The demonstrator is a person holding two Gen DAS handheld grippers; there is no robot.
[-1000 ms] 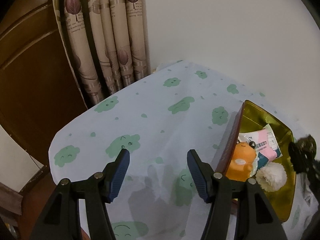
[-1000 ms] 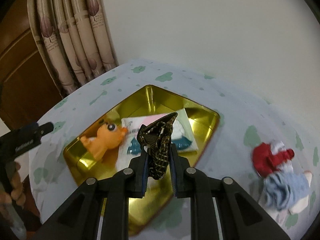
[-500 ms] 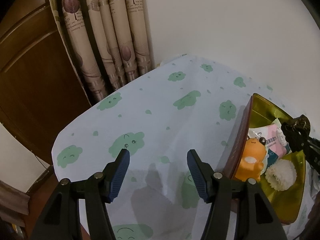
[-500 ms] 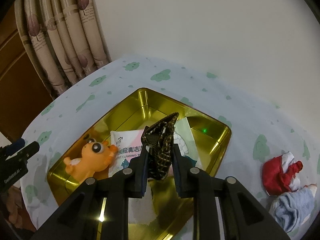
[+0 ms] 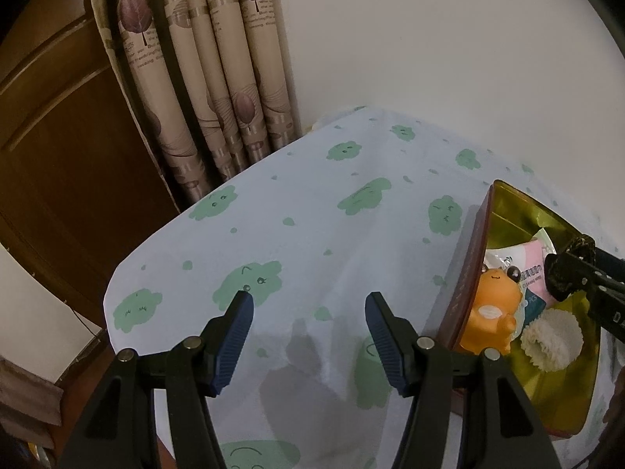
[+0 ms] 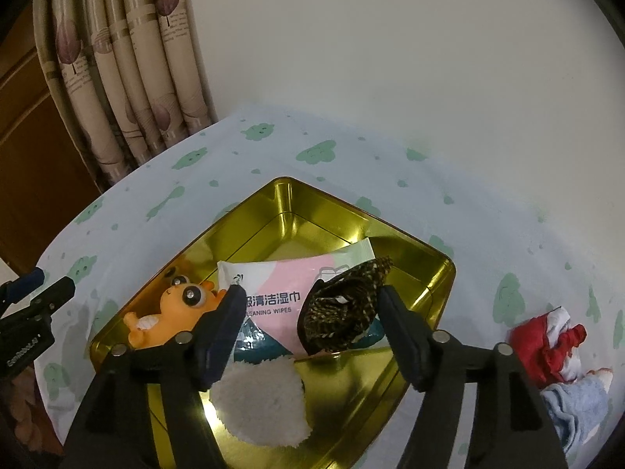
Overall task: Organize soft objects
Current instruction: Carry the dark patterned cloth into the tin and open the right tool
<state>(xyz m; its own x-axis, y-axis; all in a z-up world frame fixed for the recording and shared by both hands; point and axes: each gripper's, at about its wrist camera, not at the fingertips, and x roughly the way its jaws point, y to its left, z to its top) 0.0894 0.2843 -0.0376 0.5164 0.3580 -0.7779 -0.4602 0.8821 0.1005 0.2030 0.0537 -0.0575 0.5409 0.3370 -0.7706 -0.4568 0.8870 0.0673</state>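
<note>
Nothing much shifts in the left wrist view since the earlier frame: the left gripper [image 5: 308, 334] hovers wide and empty over the cloud-print tablecloth [image 5: 312, 211], just beside the gold tin tray [image 5: 466, 273] with its orange squishy toy [image 5: 490, 306]. Seen from the right wrist, the right gripper [image 6: 308, 306] has just been opening, and the dark patterned scrunchie [image 6: 343, 310] now sits between its parted fingers on the cleaning wipes pack [image 6: 273, 289] inside the tray; I judge the scrunchie could snag on a pad and lift out again, while the red cloth [image 6: 547, 342] and blue cloth [image 6: 574, 402] wait outside
</note>
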